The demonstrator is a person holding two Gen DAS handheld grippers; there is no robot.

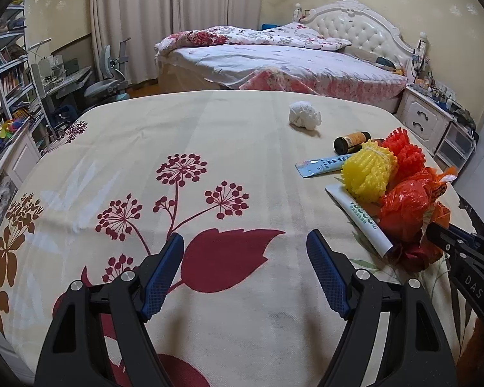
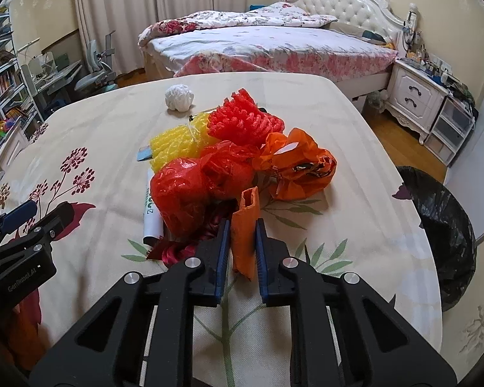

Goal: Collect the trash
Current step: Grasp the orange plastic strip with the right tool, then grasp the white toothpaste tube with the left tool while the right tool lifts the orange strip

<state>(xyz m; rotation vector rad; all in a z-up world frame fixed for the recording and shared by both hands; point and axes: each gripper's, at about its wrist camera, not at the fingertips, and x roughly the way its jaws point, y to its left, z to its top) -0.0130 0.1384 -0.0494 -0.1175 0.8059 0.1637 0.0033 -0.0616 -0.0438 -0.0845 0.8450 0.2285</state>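
The desk (image 1: pixel 209 135) wears a cream cloth printed with dark red flowers. Directly on it, toward the right of the left wrist view, lie a crumpled white wad (image 1: pixel 305 118), a small dark bottle (image 1: pixel 351 142) on its side, a blue packet (image 1: pixel 322 166), a white tube (image 1: pixel 359 219) and a heap of plastic — yellow foam net (image 1: pixel 368 174), red foam net (image 1: pixel 403 151), red and orange bags (image 2: pixel 229 174).

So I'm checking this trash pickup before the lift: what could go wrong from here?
The right gripper is shut on an orange wrapper that lies against the red plastic bags; lifting may drag them along. The wrapper is thin and crumpled, so it could slip before reaching the black-lined bin beside the table. The left gripper is open over bare tablecloth, close to the right one, so they might bump.
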